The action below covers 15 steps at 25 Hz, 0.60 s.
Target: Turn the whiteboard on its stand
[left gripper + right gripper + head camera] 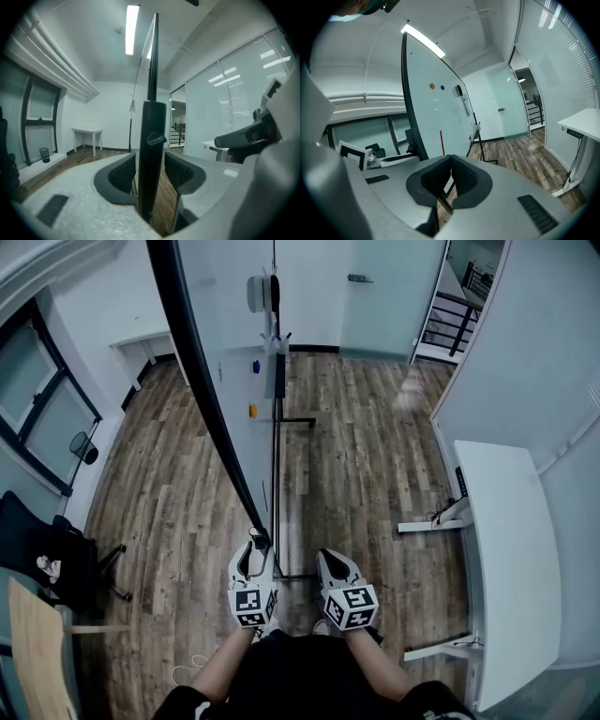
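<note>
Whiteboard (230,343) is upright on its stand (294,420), edge-on to us. Left gripper (254,545): jaws wide, astride the black frame edge (151,154), pads not pressing. Right gripper (334,565): jaws together, empty, just beside. We judge no grip is engaged; how much turn remains is unclear.

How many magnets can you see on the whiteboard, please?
2: an orange magnet nearer the person and a blue magnet just beyond it, side by side on the right face of the whiteboard. Its other face is hidden, so more may be there.
</note>
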Available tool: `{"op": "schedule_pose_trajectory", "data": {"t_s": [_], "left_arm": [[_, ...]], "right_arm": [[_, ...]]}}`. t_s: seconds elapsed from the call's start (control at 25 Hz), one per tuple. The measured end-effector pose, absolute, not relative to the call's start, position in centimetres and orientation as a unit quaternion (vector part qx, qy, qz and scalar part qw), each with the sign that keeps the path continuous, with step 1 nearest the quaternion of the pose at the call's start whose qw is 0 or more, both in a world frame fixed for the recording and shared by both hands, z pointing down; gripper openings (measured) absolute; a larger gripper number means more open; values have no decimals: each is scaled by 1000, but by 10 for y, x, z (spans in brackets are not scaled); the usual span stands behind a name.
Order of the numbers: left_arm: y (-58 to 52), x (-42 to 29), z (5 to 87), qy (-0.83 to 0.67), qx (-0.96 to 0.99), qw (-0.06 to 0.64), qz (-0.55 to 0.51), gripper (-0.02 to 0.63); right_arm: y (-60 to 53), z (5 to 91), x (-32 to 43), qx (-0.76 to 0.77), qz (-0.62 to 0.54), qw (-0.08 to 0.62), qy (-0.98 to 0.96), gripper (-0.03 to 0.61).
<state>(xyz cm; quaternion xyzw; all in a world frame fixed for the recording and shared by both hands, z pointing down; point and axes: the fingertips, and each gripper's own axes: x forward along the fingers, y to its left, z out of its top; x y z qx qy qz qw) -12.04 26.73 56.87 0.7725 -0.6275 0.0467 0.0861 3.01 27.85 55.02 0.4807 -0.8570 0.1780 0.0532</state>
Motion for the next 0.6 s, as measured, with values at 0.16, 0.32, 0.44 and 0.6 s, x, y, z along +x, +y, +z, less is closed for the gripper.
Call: {"op": "schedule_pose_trajectory", "data": {"t_s": [0.16,0.32,0.44,0.6], "left_arm": [[296,-121,544,-624,776,88,19,198],[321,-114,518,-614,785,78,0,43],[331,-117,510,-624,779,68,-3,25],[333,-127,513,-636,769,66,3,23]], "right_arm": [[279,548,27,478,176,53,-859,12],[283,547,22,474,174,51,-861,12],[288,543,18,472,173,48,-863,12],[296,542,14,471,171,45,-865,12]]}}
